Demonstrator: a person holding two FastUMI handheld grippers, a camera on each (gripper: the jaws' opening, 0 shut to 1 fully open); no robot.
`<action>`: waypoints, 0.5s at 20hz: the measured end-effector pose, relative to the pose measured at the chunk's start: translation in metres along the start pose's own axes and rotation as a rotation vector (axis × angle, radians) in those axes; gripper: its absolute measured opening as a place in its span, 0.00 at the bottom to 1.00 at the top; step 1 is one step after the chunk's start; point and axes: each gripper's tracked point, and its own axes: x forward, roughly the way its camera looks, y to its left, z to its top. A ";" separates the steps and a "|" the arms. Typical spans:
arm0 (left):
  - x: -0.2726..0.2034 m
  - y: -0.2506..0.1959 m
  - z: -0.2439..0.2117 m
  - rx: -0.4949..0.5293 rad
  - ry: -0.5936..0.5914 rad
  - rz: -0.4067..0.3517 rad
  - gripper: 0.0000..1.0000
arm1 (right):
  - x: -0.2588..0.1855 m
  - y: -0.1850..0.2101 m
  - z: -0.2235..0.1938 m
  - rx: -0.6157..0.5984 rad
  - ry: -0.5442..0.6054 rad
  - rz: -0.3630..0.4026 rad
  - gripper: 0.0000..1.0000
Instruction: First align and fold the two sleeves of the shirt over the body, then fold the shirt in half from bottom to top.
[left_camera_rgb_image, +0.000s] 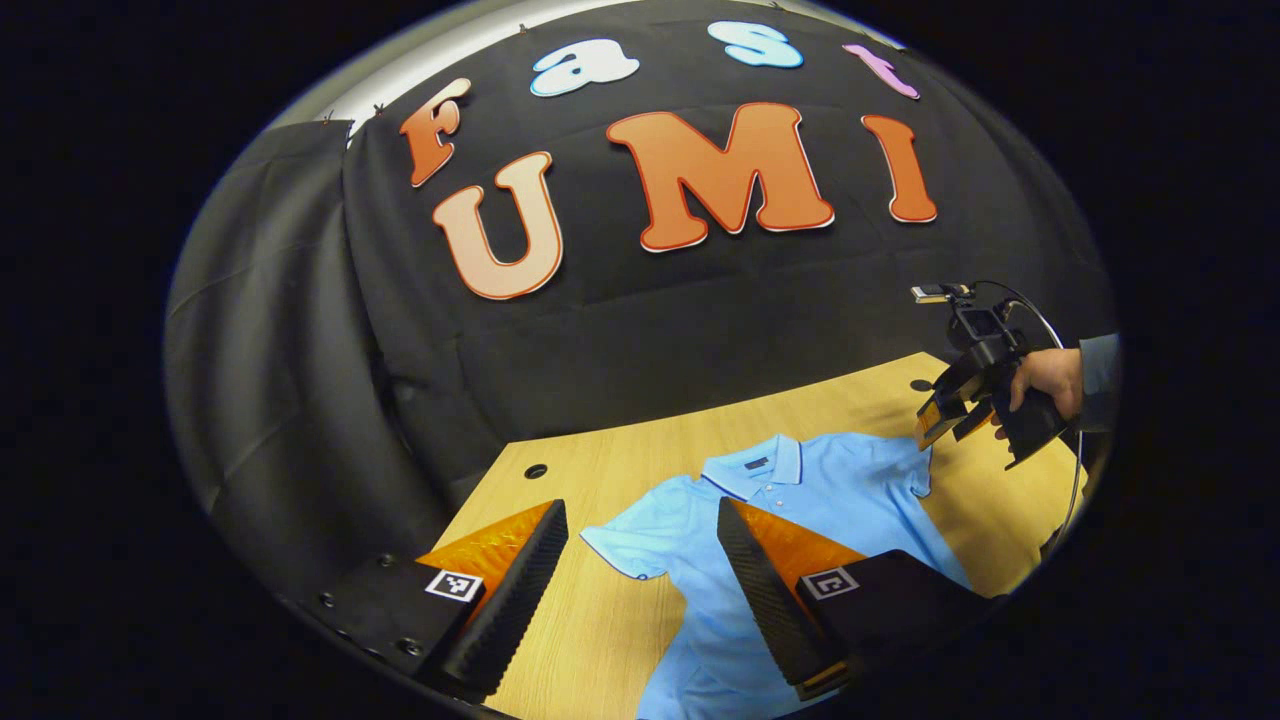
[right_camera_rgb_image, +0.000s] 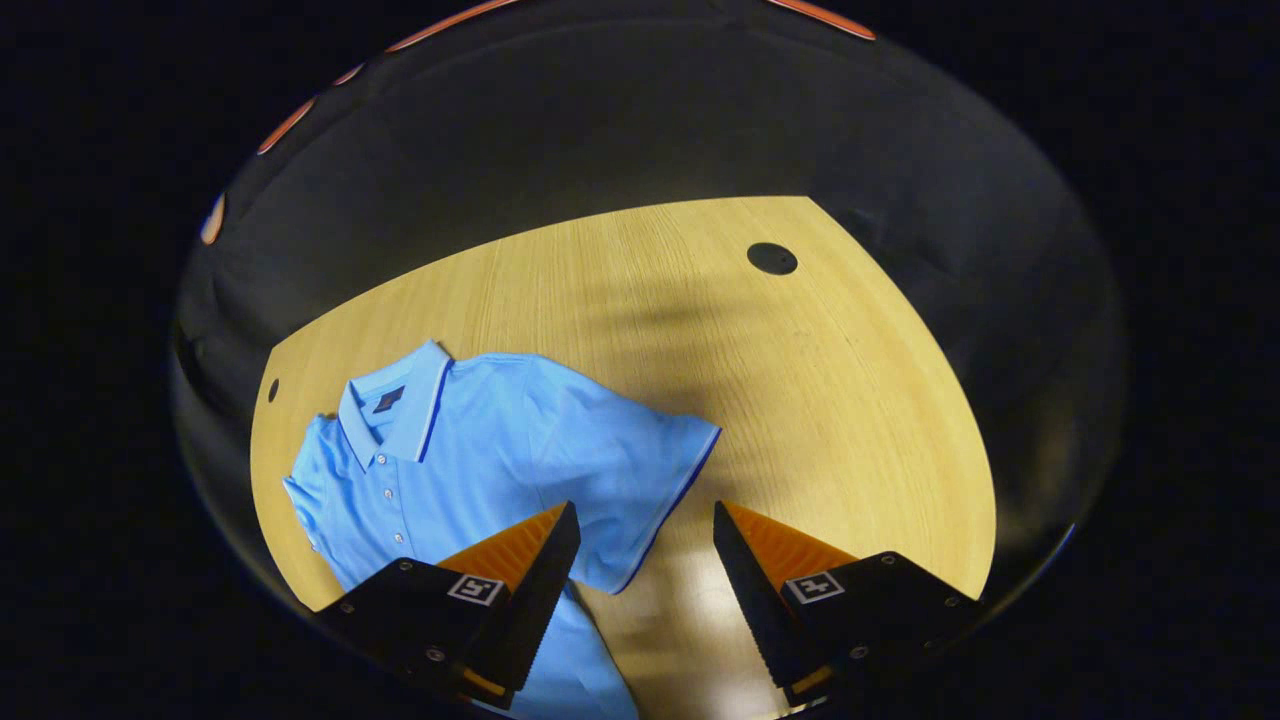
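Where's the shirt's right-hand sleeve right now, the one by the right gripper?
In the right gripper view the sleeve lies flat and unfolded on the wooden table, just ahead of the open right gripper, between its fingers.

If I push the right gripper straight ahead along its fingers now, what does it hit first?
Probably the shirt's sleeve: its hem edge lies between the open fingers of the right gripper, just ahead. Past it is bare table. Height above the cloth is unclear.
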 end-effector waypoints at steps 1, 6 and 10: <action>-0.002 -0.002 -0.004 -0.005 0.013 0.008 1.00 | 0.010 -0.003 -0.002 0.007 0.020 -0.009 0.86; -0.011 -0.001 -0.008 -0.015 0.049 0.041 1.00 | 0.040 -0.013 -0.012 0.027 0.099 -0.061 0.77; -0.018 0.002 -0.008 -0.014 0.054 0.058 1.00 | 0.051 -0.009 -0.012 0.029 0.121 -0.081 0.63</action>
